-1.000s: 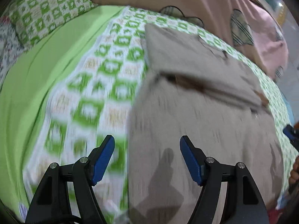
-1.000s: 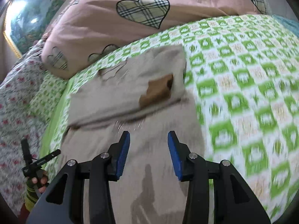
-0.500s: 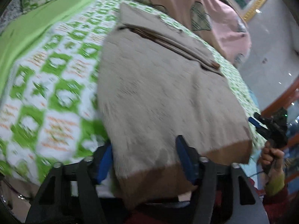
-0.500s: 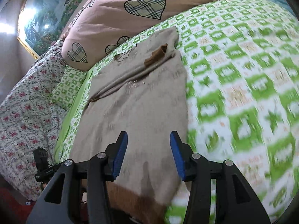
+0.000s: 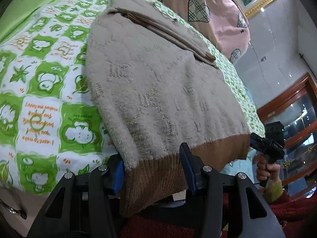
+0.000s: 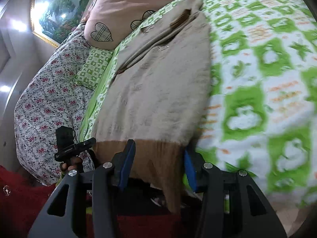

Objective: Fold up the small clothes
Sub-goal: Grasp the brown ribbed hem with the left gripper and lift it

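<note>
A small beige knit sweater [image 5: 158, 83] lies flat on the green-and-white checked bedsheet [image 5: 39, 79], sleeves folded across its far end. Its brown ribbed hem [image 5: 158, 170] hangs over the bed's near edge. My left gripper [image 5: 152, 168] is open with its jaws on either side of the hem's left corner. In the right wrist view the sweater [image 6: 158, 91] runs away from me, and my right gripper [image 6: 158, 164] is open with its jaws on either side of the hem's right corner [image 6: 158, 154]. Each gripper shows in the other's view, my right gripper [image 5: 265, 144] and my left gripper [image 6: 73, 148].
A pink quilt with plaid hearts [image 5: 208, 4] lies beyond the sweater at the head of the bed. A floral cover [image 6: 43, 99] and a checked pillow [image 6: 93, 67] lie to the left. A wooden cabinet [image 5: 287, 107] stands beside the bed. Red clothing [image 6: 19, 198] is below the grippers.
Both grippers pulled back from over the sweater's body toward the bed's near edge and dropped low. Their open jaws now sit on either side of the brown hem's corners.
</note>
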A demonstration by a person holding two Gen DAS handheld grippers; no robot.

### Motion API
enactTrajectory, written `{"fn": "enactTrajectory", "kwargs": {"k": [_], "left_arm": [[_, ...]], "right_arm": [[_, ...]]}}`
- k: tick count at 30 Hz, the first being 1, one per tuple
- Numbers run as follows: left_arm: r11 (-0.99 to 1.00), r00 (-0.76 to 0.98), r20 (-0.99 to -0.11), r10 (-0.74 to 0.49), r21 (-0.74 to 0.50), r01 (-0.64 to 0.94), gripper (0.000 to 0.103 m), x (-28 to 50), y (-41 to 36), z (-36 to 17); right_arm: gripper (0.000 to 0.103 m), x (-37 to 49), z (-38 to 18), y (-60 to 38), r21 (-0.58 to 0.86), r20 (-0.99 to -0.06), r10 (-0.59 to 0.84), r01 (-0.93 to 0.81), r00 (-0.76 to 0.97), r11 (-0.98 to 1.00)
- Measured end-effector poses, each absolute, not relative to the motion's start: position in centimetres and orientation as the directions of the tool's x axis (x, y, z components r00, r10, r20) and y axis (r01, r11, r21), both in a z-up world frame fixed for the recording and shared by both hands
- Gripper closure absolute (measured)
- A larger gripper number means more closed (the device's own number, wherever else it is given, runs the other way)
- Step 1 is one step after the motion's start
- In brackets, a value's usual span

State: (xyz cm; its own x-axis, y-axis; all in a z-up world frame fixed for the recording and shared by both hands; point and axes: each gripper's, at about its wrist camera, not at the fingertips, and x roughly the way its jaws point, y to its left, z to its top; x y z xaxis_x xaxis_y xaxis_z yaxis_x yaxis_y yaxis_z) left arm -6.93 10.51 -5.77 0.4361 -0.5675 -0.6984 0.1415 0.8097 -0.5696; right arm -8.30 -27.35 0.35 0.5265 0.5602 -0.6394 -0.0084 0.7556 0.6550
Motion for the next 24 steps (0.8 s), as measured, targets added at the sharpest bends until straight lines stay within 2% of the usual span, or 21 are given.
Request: {"fn": "enactTrajectory", "kwargs": {"k": [1, 2, 3, 10, 14, 19, 24], "left_arm": [[0.811, 0.434, -0.699, -0.568, -0.567, 0.148, 0.058, -6.9, 10.5, -5.7], [0.819, 0.436, -0.705, -0.559, -0.553, 0.155, 0.074, -6.9, 10.5, -5.7], [0.831, 0.437, -0.717, -0.543, -0.535, 0.155, 0.091, -6.8, 10.4, -5.7], [0.834, 0.484, -0.693, -0.534, -0.525, 0.17, 0.095, -8.6, 10.9, -5.2], [0.82, 0.501, -0.672, -0.545, -0.55, 0.154, 0.097, -8.7, 11.8, -4.7], [0.782, 0.582, -0.575, -0.575, -0.597, 0.182, 0.097, -7.3, 13.4, -1.0], [0.764, 0.686, -0.458, -0.566, -0.605, 0.225, 0.097, -2.3, 14.3, 3.3]], "right_arm": [[0.057, -8.0, 0.3, -27.1, 0.655, -0.639, 0.563, -0.014, 0.524, 0.756], [0.08, -7.8, 0.3, -26.8, 0.649, -0.642, 0.561, -0.019, 0.522, 0.76], [0.095, -7.7, 0.1, -26.7, 0.647, -0.649, 0.561, -0.015, 0.514, 0.763], [0.094, -10.8, 0.2, -29.1, 0.668, -0.632, 0.561, 0.01, 0.534, 0.744], [0.095, -10.2, 1.0, -28.7, 0.71, -0.573, 0.609, -0.039, 0.549, 0.703], [0.095, -8.2, 3.1, -28.8, 0.754, -0.471, 0.649, -0.11, 0.597, 0.648], [0.095, -3.5, 6.0, -29.5, 0.748, -0.398, 0.641, -0.173, 0.656, 0.641]]}}
